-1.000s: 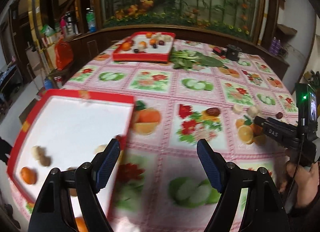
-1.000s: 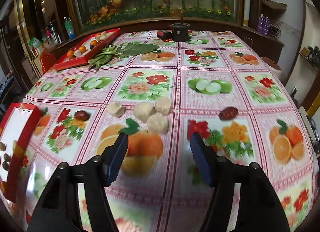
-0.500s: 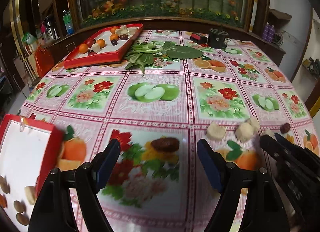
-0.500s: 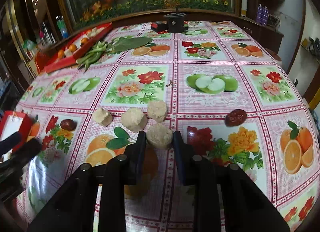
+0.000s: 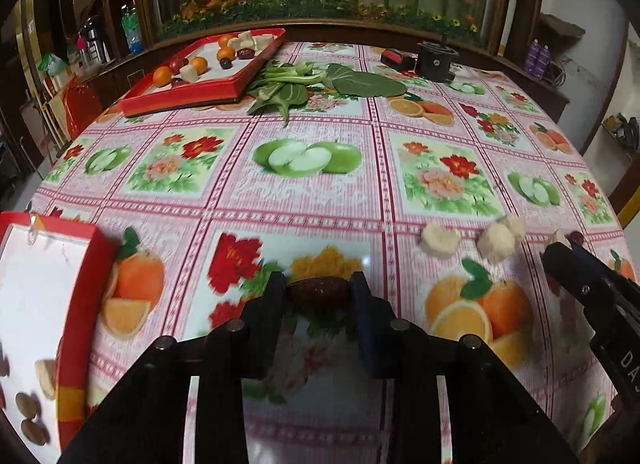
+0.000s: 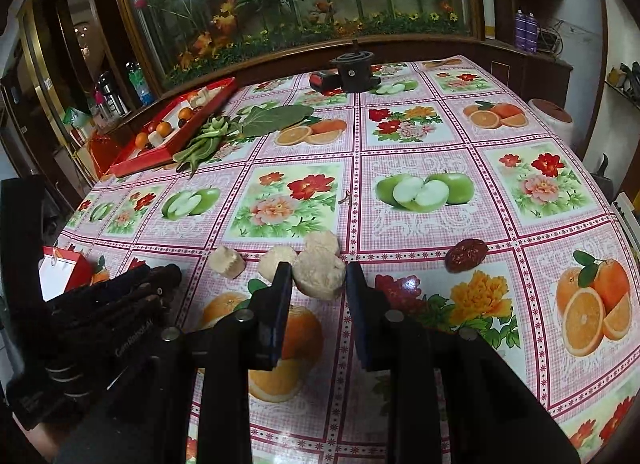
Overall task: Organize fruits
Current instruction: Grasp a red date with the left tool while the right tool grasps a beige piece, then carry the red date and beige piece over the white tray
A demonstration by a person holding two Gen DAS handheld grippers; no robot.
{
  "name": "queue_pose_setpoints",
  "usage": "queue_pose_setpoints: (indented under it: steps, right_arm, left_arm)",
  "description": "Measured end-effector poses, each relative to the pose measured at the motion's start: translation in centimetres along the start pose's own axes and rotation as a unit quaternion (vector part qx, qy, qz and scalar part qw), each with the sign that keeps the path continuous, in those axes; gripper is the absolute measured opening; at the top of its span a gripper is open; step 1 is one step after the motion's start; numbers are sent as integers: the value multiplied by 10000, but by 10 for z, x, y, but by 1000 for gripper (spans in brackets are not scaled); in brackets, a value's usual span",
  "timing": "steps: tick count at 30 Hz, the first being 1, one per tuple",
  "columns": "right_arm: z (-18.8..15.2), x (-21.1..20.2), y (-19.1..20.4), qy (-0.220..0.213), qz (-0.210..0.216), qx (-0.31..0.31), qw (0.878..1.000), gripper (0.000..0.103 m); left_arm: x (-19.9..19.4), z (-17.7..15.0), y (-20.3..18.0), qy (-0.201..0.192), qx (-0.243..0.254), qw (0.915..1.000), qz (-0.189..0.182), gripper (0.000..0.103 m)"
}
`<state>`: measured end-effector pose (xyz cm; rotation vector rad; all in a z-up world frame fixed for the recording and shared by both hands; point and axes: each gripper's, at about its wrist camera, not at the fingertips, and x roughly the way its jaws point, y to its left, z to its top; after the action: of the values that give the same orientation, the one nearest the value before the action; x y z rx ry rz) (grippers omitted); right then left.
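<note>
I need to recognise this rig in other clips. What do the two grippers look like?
Both are black plastic. The left gripper and right gripper have flat rectangular fingers with dark blue pads, on linkage arms with silver pivot pins. Pale lettering marks each body's side.

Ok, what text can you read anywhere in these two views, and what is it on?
"GenRobot.AI": on the body of the left gripper, right wrist view; its jaws have just been closing, with a date between them.
"DA", the rest cut off at the frame edge: on the body of the right gripper, left wrist view; its jaws have just been closing, with a pale chunk between them.
Labels on the bottle and the purple cans: too small to read.
</note>
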<state>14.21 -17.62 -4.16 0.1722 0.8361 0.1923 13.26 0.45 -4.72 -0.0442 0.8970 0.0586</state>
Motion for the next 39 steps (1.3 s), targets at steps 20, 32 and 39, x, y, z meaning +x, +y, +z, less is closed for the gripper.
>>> queue_pose_setpoints:
  steps: [20, 32, 39]
  right_arm:
    - [-64, -78, 48, 28, -124, -561, 9983, 29]
    - [-93, -111, 85, -84, 61, -731, 9973, 29]
    - [-95, -120, 107, -180, 210, -902, 9955, 29]
  left_arm:
    - [-92, -64, 27, -255, -134, 9992, -284, 32]
    - [-121, -84, 70, -441, -393, 9982, -119, 32]
    - [-132, -90, 99, -518, -669, 9964, -9, 32]
